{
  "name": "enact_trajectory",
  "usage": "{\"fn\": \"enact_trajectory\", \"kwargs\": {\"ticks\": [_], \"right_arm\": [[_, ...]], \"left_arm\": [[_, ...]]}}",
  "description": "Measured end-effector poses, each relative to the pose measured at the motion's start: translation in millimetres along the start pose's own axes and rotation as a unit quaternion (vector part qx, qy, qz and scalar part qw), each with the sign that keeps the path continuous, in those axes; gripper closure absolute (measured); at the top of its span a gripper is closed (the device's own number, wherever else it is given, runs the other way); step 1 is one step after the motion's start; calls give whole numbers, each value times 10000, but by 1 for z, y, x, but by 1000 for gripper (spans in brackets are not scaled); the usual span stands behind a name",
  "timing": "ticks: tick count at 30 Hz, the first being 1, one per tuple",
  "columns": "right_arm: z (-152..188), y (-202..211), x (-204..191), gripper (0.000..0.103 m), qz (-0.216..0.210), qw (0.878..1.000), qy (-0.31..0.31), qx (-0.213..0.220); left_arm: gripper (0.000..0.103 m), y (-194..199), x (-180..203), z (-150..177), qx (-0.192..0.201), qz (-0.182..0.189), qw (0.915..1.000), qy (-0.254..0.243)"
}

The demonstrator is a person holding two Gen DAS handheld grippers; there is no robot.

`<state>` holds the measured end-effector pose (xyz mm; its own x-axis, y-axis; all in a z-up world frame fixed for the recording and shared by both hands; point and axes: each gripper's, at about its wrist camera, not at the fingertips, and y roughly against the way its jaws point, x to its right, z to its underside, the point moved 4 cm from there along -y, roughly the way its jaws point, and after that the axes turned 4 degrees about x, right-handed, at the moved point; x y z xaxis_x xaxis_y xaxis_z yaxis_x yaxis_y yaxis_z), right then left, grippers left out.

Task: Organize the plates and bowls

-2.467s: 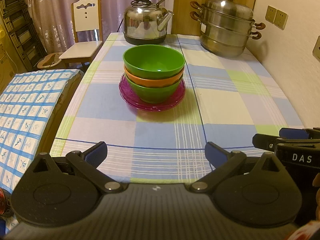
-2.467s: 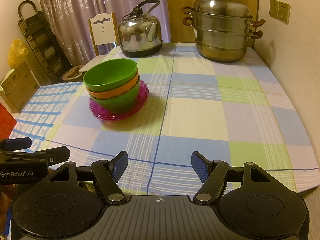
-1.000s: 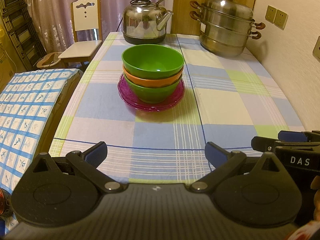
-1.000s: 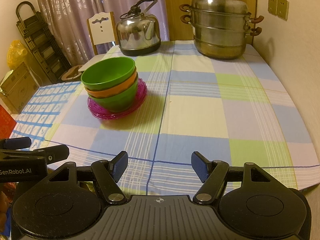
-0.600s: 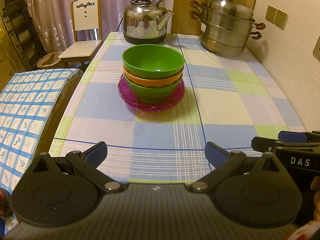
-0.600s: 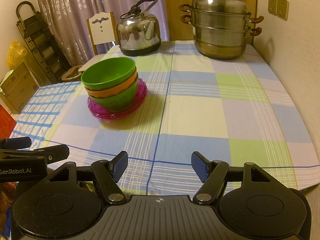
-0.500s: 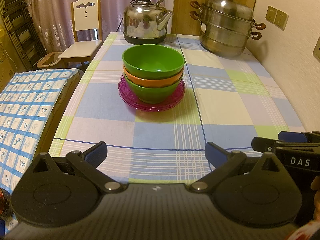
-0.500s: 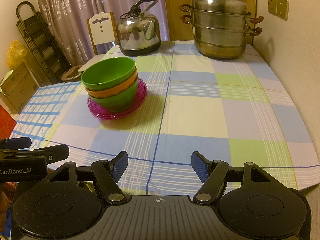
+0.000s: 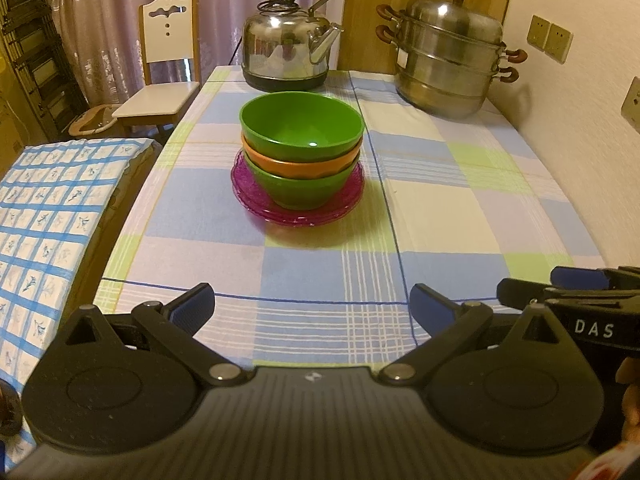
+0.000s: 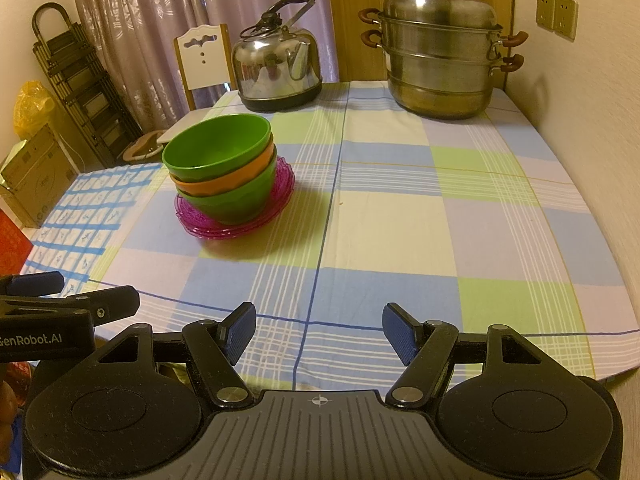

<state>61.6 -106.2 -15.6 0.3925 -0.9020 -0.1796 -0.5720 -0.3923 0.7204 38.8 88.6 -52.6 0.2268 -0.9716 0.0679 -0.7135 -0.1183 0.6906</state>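
Left tool (image 9: 312, 304) at near table edge, jaws wide apart, nothing between. Right tool (image 10: 318, 330) alongside, jaws likewise apart and empty, same near edge.

Stack of bowls (image 9: 301, 148) straight ahead of left tool, well apart, roughly on its centre line in the left wrist view. Three bowls nested: green on top, orange (image 9: 298, 166) in the middle, green at the bottom, all upright on pink plates (image 9: 256, 196). From the right wrist view, same stack (image 10: 224, 172) up and to the left, well off that tool's centre line. So left tool better lined up; right would need to cross leftward.

No long axis on round bowls; rim the obvious grab point, near rim facing both tools.

Kettle (image 9: 290, 54) and steamer pot (image 9: 446, 60) at far end of table (image 9: 460, 208), behind the stack, clear of any straight reach forward.

Probably pre-reach or already-stacked pause; cannot tell which. If unstacking, top green bowl first, likely with left tool, plates possibly shifting on the cloth.
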Motion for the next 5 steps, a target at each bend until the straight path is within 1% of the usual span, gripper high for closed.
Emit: {"fn": "enact_trajectory", "kwargs": {"ticks": [5], "right_arm": [[0, 0, 0, 33, 1, 10000, -4, 3]], "left_arm": [[0, -1, 1, -4, 43, 21, 10000, 20]]}}
